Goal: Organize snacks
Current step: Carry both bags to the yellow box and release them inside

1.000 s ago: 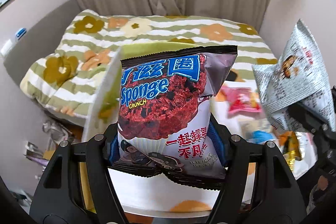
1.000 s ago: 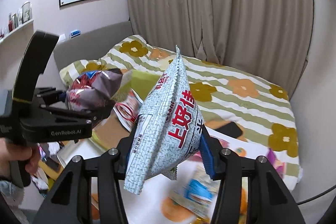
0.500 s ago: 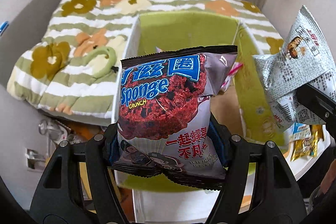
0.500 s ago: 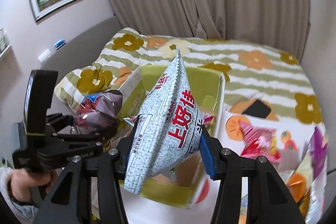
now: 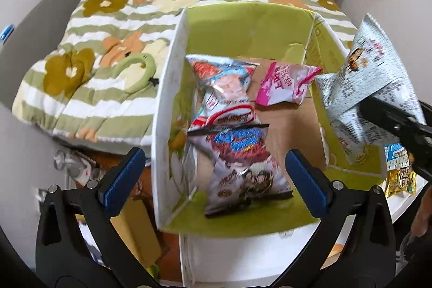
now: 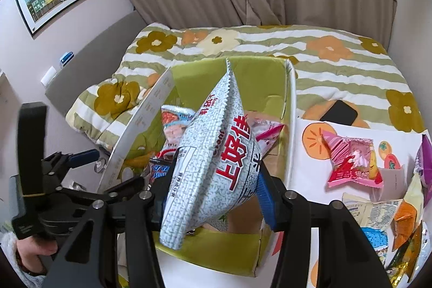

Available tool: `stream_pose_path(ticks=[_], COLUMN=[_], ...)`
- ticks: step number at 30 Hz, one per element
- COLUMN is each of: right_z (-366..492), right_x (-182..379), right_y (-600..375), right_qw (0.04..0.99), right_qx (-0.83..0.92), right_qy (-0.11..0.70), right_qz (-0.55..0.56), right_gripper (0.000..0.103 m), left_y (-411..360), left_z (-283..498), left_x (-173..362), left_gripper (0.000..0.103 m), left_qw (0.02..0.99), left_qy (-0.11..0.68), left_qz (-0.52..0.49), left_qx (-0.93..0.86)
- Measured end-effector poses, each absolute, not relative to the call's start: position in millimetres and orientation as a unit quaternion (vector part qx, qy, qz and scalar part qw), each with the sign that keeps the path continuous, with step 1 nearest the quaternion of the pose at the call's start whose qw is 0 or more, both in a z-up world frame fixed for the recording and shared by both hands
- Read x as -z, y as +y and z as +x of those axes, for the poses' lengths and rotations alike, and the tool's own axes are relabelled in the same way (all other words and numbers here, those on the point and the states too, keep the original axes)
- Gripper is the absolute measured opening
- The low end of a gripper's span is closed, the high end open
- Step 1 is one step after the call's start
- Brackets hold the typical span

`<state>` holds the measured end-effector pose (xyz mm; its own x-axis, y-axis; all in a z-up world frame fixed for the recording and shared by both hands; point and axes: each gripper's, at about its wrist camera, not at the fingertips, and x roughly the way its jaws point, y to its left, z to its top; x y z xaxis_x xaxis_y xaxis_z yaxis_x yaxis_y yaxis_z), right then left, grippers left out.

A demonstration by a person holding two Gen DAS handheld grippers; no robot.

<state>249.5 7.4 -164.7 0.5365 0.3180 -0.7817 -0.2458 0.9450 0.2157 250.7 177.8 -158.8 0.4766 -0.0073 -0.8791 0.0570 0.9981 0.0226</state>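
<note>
My left gripper (image 5: 214, 169) is open and empty above the green-lined cardboard box (image 5: 251, 26). The dark Sponge Crunch bag (image 5: 243, 166) is blurred just below it, inside the box at the near end. A red and white bag (image 5: 224, 88) and a pink bag (image 5: 283, 84) lie deeper in the box. My right gripper (image 6: 213, 180) is shut on a silver-white bag with red characters (image 6: 213, 166), held above the box's right side; the bag also shows in the left wrist view (image 5: 370, 82).
A white table with orange prints (image 6: 310, 131) holds a pink packet (image 6: 353, 163) and several more snack packets (image 6: 399, 220) at right. A striped floral bed (image 5: 108, 45) lies behind the box. A black phone (image 6: 340, 112) lies on the bed.
My left gripper has opened and let go of the Sponge Crunch bag, which has dropped into the box. Both grippers have tilted further down over the box.
</note>
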Motion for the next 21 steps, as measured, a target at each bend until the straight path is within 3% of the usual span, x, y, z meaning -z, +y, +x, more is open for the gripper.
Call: stream_pose_path(ticks=[7, 9, 10, 11, 21], right_z=[258, 258, 257, 254, 231], right_x=[177, 183, 184, 185, 184], right_y=[20, 19, 20, 19, 16], right_qw=[0.872, 0.871, 0.871, 0.873, 0.875], right_qx=[-0.148, -0.154, -0.159, -0.167, -0.176], right_qy=[0.466, 0.466, 0.464, 0.457, 0.451], right_qz=[0.005, 0.011, 0.015, 0.020, 0.020], right_gripper=[0.050, 0.064, 0.094, 0.103, 0.103], left_y=[188, 191, 192, 193, 196], left_z=[240, 238, 236, 234, 215], left_x=[160, 163, 164, 165, 161], left_gripper=[0.102, 0.102, 0.102, 0.102, 0.102], left_qw=[0.862, 0.861, 0.861, 0.861, 0.863], left_qy=[0.507, 0.508, 0.508, 0.509, 0.505], left_qz=[0.020, 0.018, 0.017, 0.016, 0.012], left_qx=[-0.008, -0.012, -0.012, -0.012, -0.008])
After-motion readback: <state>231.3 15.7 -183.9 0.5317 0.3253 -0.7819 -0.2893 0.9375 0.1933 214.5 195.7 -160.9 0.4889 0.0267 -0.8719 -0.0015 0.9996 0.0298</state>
